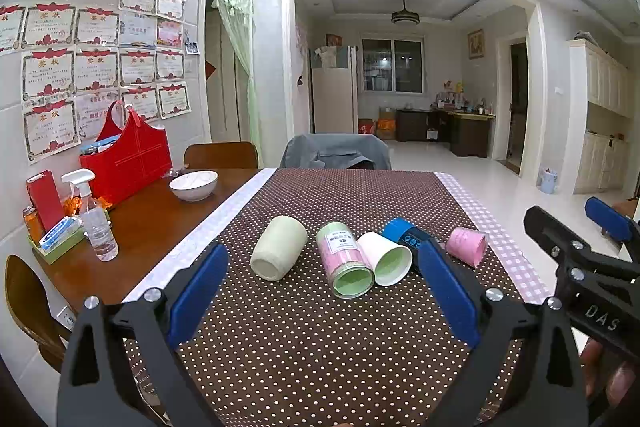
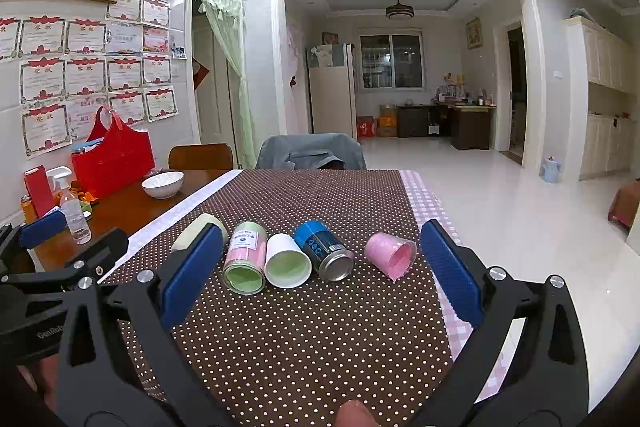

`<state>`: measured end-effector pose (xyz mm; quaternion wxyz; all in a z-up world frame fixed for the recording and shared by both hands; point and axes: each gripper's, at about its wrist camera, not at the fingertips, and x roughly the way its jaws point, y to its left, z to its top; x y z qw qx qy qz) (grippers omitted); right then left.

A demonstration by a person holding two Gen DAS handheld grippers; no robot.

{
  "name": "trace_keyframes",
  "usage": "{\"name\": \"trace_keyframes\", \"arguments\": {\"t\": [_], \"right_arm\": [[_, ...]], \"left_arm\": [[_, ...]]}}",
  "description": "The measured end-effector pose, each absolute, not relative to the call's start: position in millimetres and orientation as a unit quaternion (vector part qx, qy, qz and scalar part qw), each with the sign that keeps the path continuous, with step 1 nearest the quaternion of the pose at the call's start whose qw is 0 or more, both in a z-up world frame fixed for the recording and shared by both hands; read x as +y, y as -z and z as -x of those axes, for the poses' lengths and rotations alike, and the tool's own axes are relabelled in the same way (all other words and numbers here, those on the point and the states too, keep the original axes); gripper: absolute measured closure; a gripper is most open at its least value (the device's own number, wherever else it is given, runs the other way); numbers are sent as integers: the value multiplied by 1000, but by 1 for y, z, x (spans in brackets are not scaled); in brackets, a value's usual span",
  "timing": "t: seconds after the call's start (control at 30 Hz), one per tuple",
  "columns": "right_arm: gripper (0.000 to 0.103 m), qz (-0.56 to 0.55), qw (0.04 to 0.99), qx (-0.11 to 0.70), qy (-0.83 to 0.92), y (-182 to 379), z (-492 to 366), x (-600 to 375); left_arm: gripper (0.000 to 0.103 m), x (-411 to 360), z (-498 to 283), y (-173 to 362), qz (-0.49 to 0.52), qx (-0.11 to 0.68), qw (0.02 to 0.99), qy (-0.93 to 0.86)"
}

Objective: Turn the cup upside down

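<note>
Several cups and cans lie on their sides in a row on the dotted brown cloth (image 1: 320, 347). From the left: a cream cup (image 1: 279, 247) (image 2: 192, 233), a pink-and-green can (image 1: 346, 257) (image 2: 246, 257), a white cup with a green inside (image 1: 386, 257) (image 2: 287, 259), a blue can (image 1: 406, 235) (image 2: 323, 249) and a pink cup (image 1: 466, 245) (image 2: 390, 253). My left gripper (image 1: 324, 291) is open and empty, held short of the row. My right gripper (image 2: 316, 275) is open and empty, also short of the row.
A white bowl (image 1: 194, 185), a red bag (image 1: 128, 155), a spray bottle (image 1: 94, 219) and a tray of small items (image 1: 60, 235) stand on the wooden table at the left. A chair with a grey jacket (image 1: 336, 151) is at the far end. The table's right edge drops to the floor.
</note>
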<state>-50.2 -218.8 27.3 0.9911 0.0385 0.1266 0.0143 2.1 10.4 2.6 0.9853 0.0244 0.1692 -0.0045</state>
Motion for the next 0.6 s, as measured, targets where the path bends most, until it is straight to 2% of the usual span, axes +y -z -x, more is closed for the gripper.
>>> {"name": "trace_keyframes", "arguments": {"t": [0.6], "right_arm": [[6, -37, 991, 128, -14, -26, 46, -214]], "left_arm": [[9, 18, -1, -6, -18, 161, 987, -6]]}}
